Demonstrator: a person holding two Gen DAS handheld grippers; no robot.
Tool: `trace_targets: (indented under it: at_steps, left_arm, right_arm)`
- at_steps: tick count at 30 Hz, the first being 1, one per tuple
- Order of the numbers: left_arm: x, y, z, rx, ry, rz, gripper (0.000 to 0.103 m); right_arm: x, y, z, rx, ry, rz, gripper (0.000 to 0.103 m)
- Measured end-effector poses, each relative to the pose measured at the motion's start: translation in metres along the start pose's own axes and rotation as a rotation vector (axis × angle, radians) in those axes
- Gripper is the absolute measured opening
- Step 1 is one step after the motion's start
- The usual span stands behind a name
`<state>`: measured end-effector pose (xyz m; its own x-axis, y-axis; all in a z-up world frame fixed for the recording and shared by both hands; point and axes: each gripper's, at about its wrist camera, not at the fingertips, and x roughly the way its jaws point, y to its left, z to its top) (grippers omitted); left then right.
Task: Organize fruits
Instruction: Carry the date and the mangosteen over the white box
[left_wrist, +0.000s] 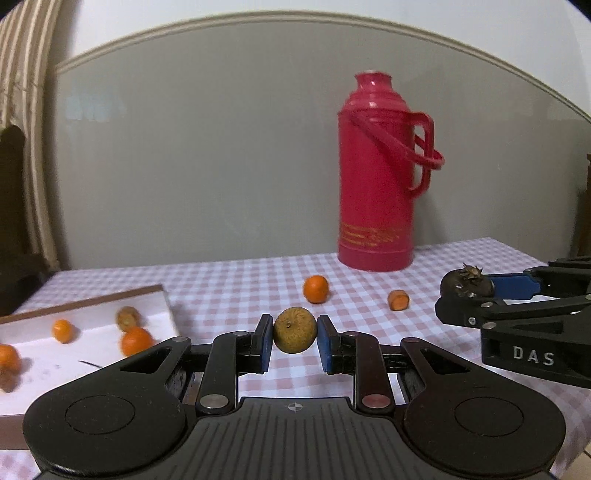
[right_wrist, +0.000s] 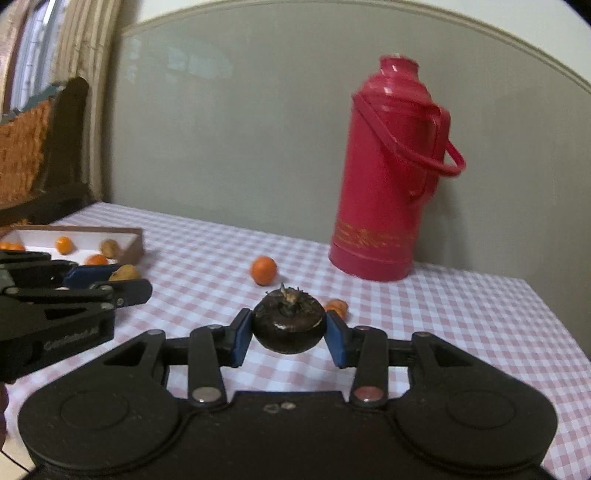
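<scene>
A: Where does the left wrist view sit?

B: Just behind the left claw (left_wrist: 294, 341), low over the checked worktop (left_wrist: 236, 280), facing the grey wall; the red flask (left_wrist: 376, 177) stands ahead and right of it.

A: And the right?

B: Behind the right claw (right_wrist: 289, 334), aimed much the same way. Both share the flask, the white tray (right_wrist: 129, 243) to the left, slightly blurred, and each other's claw at the edge.
</scene>
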<state>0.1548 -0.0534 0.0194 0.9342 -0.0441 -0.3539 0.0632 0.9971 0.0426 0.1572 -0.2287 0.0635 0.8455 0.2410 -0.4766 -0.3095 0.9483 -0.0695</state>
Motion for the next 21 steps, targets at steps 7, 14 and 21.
trace_targets:
  at_steps: [7, 14, 21]
  left_arm:
    - [-0.038, 0.033, -0.005, -0.006, -0.037, 0.067, 0.026]
    - [-0.067, 0.069, -0.011, -0.022, -0.054, 0.141, 0.026]
    - [-0.086, 0.098, -0.015, -0.034, -0.060, 0.203, 0.026]
  right_arm:
    - [-0.021, 0.031, 0.005, -0.024, -0.046, 0.070, 0.033]
    - [-0.022, 0.065, 0.014, -0.077, -0.068, 0.164, 0.033]
    - [-0.022, 0.103, 0.024, -0.119, -0.089, 0.253, 0.033]
